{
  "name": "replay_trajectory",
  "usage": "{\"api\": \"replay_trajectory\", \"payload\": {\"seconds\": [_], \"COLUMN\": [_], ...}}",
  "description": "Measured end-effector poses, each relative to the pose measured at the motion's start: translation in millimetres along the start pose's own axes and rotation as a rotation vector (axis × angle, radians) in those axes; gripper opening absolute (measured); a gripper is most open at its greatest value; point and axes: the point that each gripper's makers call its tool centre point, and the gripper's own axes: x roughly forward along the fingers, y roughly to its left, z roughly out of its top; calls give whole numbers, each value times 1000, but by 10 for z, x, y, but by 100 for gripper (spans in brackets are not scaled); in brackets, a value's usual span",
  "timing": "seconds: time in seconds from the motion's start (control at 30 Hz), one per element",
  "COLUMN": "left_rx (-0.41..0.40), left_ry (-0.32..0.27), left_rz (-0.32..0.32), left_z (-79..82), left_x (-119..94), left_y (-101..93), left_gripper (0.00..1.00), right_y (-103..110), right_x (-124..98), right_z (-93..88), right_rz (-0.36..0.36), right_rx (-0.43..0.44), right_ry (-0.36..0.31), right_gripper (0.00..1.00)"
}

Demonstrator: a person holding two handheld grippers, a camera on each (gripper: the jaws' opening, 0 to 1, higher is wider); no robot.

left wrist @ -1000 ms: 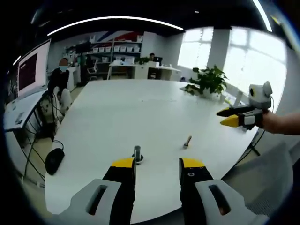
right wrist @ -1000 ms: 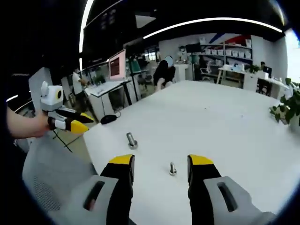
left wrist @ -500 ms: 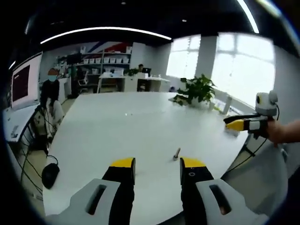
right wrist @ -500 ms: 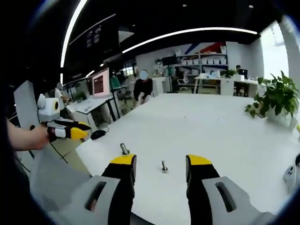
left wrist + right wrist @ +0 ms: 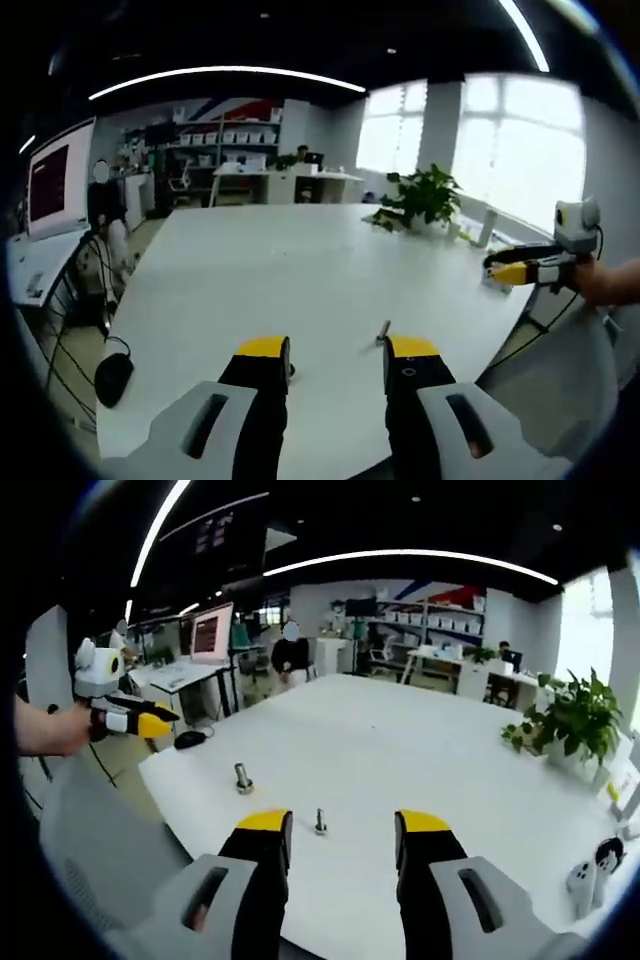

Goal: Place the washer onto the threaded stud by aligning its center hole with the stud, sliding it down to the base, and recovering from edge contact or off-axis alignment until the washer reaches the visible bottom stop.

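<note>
With both my left tongs [image 5: 325, 352] and right tongs [image 5: 330, 825] spread and empty above the white desk [image 5: 400, 750], I should lower squarely toward the small upright grey metal threaded stud [image 5: 320, 821], just ahead between my right jaws.

threaded stud [image 5: 242, 777]: grey metal, upright on a wider round base, on the white table [image 5: 420, 740] near its front edge
bolt [image 5: 320, 821]: small, grey, upright, just beside the stud, apart from it
washer: too small to make out
</note>
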Motion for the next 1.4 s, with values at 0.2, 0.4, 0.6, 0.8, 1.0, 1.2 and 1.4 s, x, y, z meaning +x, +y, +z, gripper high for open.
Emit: {"api": "replay_trajectory", "payload": {"seconds": [0.2,0.4,0.6,0.8,1.0,1.2,1.4], "left_rx": [-31,1,8,21,39,60,53], "left_ry": [-9,-7,-22,-18,-1,21,25], "left_rz": [13,12,11,20,15,13,20], "left_z": [-14,-26,7,-13,-39,-86,-84], "left_x": [-25,-30,-55,-69,-56,-33,-29], "left_y": [20,-10,-7,-8,-25,-58,-38], "left_gripper": [36,35,34,34,34,35,35], "right_y": [-227,-153,4,38,0,-20,-31], "right_x": [-38,-21,28,34,20,5,6], "right_z": [-117,-155,-189,-186,-176,-185,-188], "right_rz": [-83,-77,-24,-7,-21,-24,-21], "right_rx": [96,50,-21,-44,-33,-15,5], "right_ry": [0,19,51,49,41,38,37], "right_gripper": [43,43,42,42,42,42,42]}}
